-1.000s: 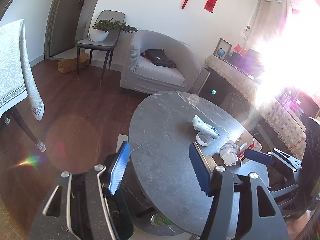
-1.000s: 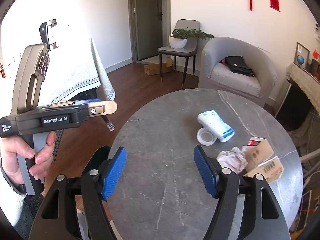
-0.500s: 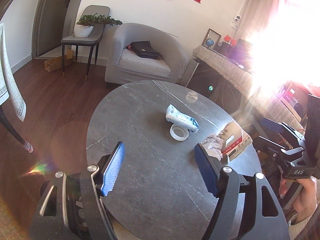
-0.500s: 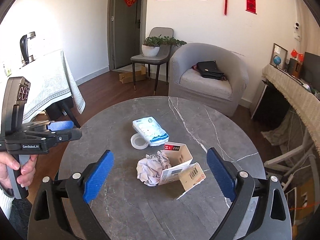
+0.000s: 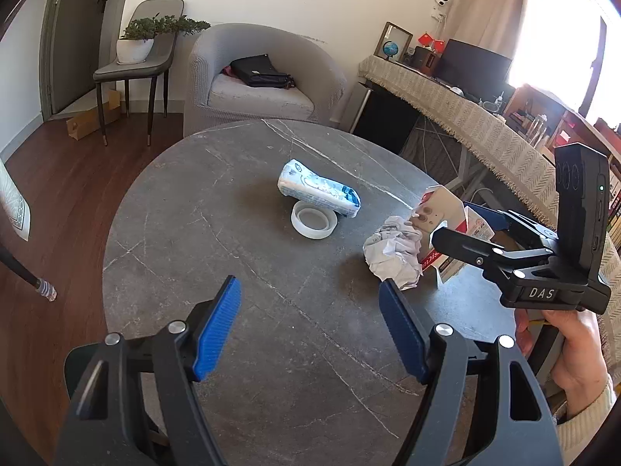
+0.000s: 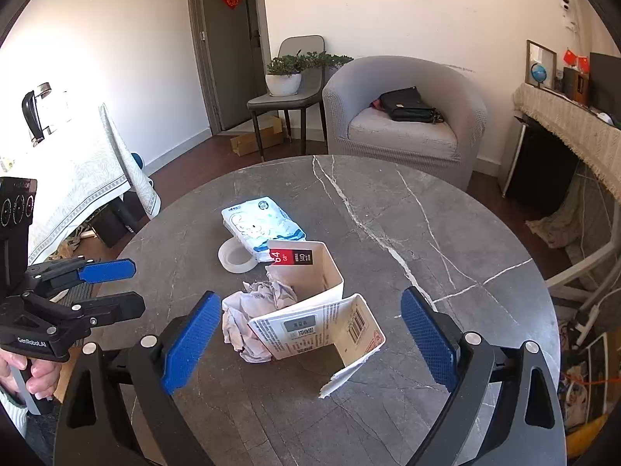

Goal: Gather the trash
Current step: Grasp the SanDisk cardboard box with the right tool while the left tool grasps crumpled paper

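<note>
Both your tongs were spread wide and held nothing. Your right gripper (image 6: 306, 339) hung over the torn box (image 6: 310, 310) and the paper ball (image 6: 256, 310) touching it on the round table (image 6: 446, 240). Your left gripper (image 5: 310, 334) was near the ball. I think the floppy box could slip or fold, or both tongs could bump going for the same trash.
</note>
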A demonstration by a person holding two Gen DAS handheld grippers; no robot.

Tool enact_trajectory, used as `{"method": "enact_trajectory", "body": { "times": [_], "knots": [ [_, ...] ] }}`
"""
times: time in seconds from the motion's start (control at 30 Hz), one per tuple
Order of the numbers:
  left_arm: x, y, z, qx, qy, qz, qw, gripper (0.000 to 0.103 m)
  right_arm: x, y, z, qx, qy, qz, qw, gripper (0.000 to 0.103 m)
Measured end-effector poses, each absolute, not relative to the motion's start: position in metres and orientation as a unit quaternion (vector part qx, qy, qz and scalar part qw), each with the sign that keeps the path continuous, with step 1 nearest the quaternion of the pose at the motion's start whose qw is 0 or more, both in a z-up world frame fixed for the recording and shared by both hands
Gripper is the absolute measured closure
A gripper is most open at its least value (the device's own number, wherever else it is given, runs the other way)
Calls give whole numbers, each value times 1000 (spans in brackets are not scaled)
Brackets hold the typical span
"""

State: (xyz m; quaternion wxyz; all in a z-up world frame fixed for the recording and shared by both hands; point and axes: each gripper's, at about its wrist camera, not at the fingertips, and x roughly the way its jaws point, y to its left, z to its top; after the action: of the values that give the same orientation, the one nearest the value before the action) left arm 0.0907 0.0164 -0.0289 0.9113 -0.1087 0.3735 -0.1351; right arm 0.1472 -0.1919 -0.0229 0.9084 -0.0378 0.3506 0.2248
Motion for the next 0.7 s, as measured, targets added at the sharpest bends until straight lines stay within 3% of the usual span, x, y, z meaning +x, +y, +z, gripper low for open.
{"method": "enact_trajectory", "body": {
  "times": [0.13, 0.2, 0.4, 0.7],
  "knots": [
    [96, 9, -33, -107, 380, -141, 908, 27, 150, -196, -26, -33, 348, 232, 908, 16],
    [96, 4, -35, -103, 383, -143, 907, 27, 152, -198, -27, -24, 350, 237, 906, 29],
    [104, -11, -38, -104, 386, -153, 904, 27, 154, -200, -28, -15, 349, 244, 905, 52],
    [115, -54, -41, -90, 399, -162, 898, 27, 147, -228, -17, 19, 339, 239, 910, 55]
  ]
}}
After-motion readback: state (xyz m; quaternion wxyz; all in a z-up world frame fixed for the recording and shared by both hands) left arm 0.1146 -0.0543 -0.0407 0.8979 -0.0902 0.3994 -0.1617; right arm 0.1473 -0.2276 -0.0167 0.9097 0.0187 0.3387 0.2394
